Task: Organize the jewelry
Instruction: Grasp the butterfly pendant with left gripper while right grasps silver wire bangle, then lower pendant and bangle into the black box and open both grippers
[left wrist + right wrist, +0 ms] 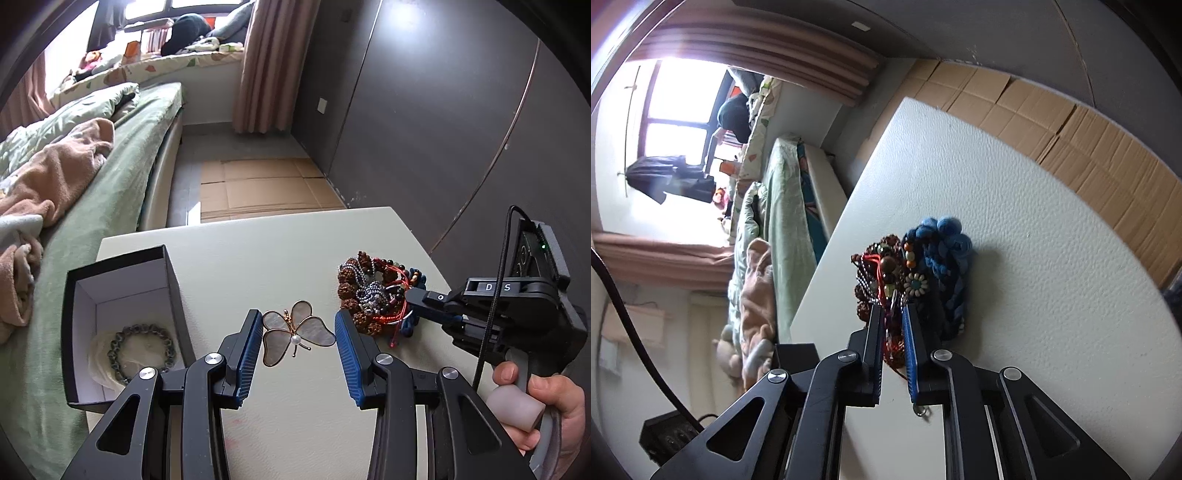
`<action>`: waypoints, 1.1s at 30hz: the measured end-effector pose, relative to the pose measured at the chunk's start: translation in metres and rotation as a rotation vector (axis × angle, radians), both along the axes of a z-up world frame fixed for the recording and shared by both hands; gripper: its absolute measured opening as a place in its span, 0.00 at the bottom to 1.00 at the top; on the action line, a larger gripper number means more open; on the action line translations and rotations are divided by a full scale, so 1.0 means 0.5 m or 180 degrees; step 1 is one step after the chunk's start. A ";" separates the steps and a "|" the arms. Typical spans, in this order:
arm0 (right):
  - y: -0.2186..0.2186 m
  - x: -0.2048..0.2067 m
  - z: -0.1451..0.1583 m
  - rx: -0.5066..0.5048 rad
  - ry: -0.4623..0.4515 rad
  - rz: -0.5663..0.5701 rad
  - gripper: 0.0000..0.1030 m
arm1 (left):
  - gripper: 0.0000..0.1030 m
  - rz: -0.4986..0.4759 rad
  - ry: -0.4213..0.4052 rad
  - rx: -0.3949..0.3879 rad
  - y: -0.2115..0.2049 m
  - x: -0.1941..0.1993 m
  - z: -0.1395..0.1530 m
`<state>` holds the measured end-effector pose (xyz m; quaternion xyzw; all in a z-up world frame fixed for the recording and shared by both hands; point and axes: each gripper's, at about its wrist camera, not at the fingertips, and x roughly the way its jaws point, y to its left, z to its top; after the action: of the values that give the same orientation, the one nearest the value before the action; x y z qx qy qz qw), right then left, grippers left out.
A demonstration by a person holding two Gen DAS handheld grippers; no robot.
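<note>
A gold-rimmed butterfly brooch [295, 334] with a pearl spans my left gripper [298, 314]; its wing tips touch both blue pads, so the gripper is shut on it above the cream table [288, 251]. To its left, an open black box [75, 295] holds a green bead bracelet [142, 350]. On the right lies a tangled jewelry pile [369, 291] of brown seed beads, silver chain and a blue braided bracelet [951, 266]. My right gripper [892, 308] reaches into the pile's near side, its jaws nearly together on a red cord bracelet [886, 334].
A bed [122, 155] with green bedding and a peach blanket borders the table's left side. Flattened cardboard [258, 184] covers the floor beyond the far edge, and a dark wall [424, 129] rises at right. A hand [546, 406] holds the right gripper's handle. A small metal ring [921, 411] lies by the right fingers.
</note>
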<state>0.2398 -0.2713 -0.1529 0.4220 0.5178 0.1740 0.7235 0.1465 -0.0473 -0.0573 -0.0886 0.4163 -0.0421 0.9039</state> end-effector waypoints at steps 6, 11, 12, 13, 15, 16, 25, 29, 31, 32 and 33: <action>-0.007 -0.015 0.027 0.0108 -0.0143 -0.0068 0.04 | 0.41 0.0013 -0.0019 0.0009 0.007 -0.013 0.006; -0.014 -0.025 0.055 0.0150 -0.0298 -0.0074 0.04 | 0.41 0.0005 -0.0035 0.0030 0.006 -0.022 0.009; -0.013 -0.027 0.060 0.0173 -0.0321 -0.0070 0.04 | 0.41 0.0005 -0.0042 0.0031 0.007 -0.024 0.010; -0.013 -0.029 0.064 0.0194 -0.0338 -0.0066 0.04 | 0.41 0.0010 -0.0053 0.0031 0.009 -0.026 0.013; -0.013 -0.034 0.076 0.0256 -0.0406 -0.0045 0.04 | 0.41 0.0025 -0.0077 0.0026 0.015 -0.029 0.019; -0.014 -0.037 0.081 0.0288 -0.0440 -0.0028 0.04 | 0.41 0.0041 -0.0096 0.0020 0.020 -0.031 0.024; 0.043 -0.056 0.138 0.0580 -0.0786 0.0233 0.04 | 0.41 0.0240 -0.0185 -0.0070 0.087 -0.040 0.049; 0.082 -0.063 0.153 0.0634 -0.0909 0.0415 0.04 | 0.41 0.0349 -0.0201 -0.0082 0.127 -0.043 0.056; 0.100 -0.066 0.158 0.0639 -0.0953 0.0492 0.04 | 0.41 0.0394 -0.0203 -0.0081 0.145 -0.044 0.058; 0.111 -0.068 0.161 0.0648 -0.0979 0.0533 0.04 | 0.41 0.0418 -0.0203 -0.0076 0.154 -0.045 0.058; 0.119 -0.069 0.162 0.0658 -0.0995 0.0561 0.04 | 0.41 0.0454 -0.0200 -0.0067 0.166 -0.046 0.058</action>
<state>0.2052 -0.2117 -0.0716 0.4150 0.4136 0.3522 0.7299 0.1235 0.0355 -0.0283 -0.1262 0.3799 0.0153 0.9163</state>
